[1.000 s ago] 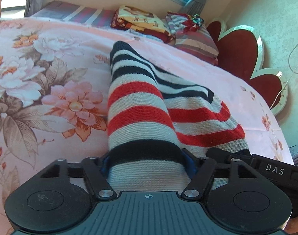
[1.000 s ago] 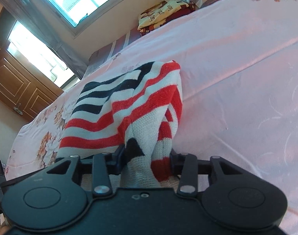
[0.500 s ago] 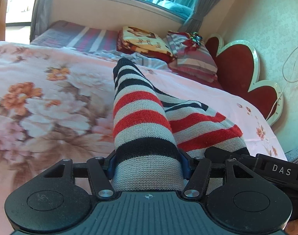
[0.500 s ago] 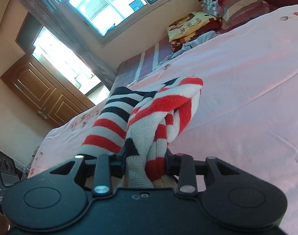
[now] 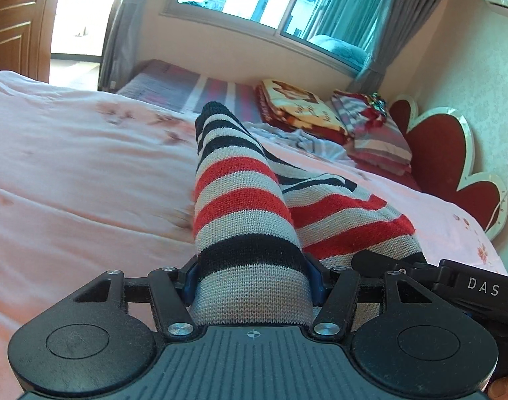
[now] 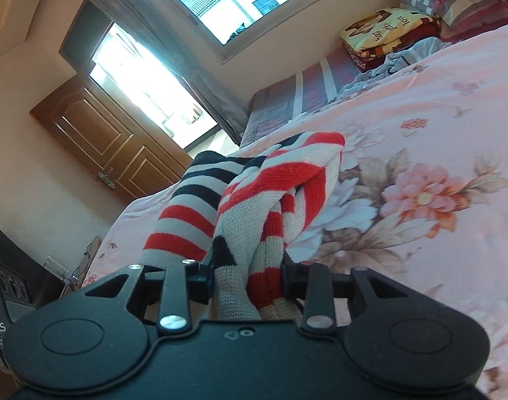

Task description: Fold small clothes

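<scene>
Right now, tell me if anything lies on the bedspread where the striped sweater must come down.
Nothing visible: the floral bedspread around the striped sweater is bare; the folded blankets sit far off.

**Both grippers clamped, side by side**

The left gripper [image 5: 252, 280] has its jaws pressed in on striped knit [image 5: 244, 206]. The right gripper [image 6: 247, 275] pinches a bunched fold of the same knit. The right gripper's body shows just beside the left one, at its right edge.
</scene>
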Tool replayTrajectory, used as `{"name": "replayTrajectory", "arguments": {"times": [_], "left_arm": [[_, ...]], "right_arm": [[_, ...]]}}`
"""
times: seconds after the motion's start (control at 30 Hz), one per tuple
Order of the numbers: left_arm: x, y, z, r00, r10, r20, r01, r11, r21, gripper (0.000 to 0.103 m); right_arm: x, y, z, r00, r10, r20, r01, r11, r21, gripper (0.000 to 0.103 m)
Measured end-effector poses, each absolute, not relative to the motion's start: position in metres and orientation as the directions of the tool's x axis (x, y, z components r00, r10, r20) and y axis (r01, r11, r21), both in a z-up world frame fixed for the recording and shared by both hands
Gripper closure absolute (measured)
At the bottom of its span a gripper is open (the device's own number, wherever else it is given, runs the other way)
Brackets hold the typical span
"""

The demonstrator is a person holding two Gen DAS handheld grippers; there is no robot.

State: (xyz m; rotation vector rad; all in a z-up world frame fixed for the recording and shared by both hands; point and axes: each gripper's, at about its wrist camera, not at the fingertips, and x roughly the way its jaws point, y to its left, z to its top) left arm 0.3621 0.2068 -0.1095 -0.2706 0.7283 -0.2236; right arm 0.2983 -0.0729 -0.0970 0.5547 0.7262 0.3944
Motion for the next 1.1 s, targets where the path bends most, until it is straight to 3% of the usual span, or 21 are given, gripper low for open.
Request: {"name": "replayTrajectory", "arguments": {"times": [0.17, 0.33, 0.43, 0.5, 0.67, 0.8, 0.93, 1.1], "left_arm": [[0.39, 0.279, -0.128, 0.724, -0.28, -0.63, 0.081, 0.942, -0.325, 0.043], [0.407, 0.323, -0.175, 0.691, -0.258, -0.675, 0.038, 0.946, -0.322, 0.04], [0.405, 0.336, -0.199, 0.697, -0.248, -0.673, 0.019, 0.944, -0.328, 0.012], [0.406, 0.338, -0.202, 0.692, -0.27, -0.669, 0.035, 0.939, -0.342, 0.012], [0.401, 0.343, -0.189, 0.704, -0.249, -0.665, 0.028, 0.946, -0.324, 0.012], [0.401, 0.344, -0.167, 0.746, -0.197, -0.636, -0.01, 0.952, -0.307, 0.012], [0.416, 0.326, -0.16, 0.736, -0.213, -0.642, 0.022, 0.956, -0.292, 0.012], [0.436, 0.306, -0.17, 0.714, -0.198, -0.672, 0.013, 0.963, -0.269, 0.012]], "right_arm": [[0.316, -0.007, -0.116, 0.687, 0.52, -0.507, -0.136, 0.778, 0.614, 0.07], [0.335, 0.025, -0.146, 0.649, 0.499, -0.574, -0.091, 0.8, 0.593, 0.069], [0.335, 0.021, -0.168, 0.63, 0.46, -0.626, -0.027, 0.818, 0.574, 0.063], [0.332, 0.011, -0.17, 0.637, 0.445, -0.63, -0.01, 0.822, 0.569, 0.052], [0.325, 0.013, -0.148, 0.674, 0.359, -0.646, -0.004, 0.876, 0.482, 0.052], [0.314, 0.035, -0.119, 0.724, 0.271, -0.634, -0.057, 0.94, 0.336, 0.062], [0.315, 0.054, -0.097, 0.766, 0.291, -0.573, -0.104, 0.936, 0.335, 0.065], [0.346, 0.083, -0.101, 0.754, 0.23, -0.615, -0.097, 0.965, 0.243, 0.069]]}}
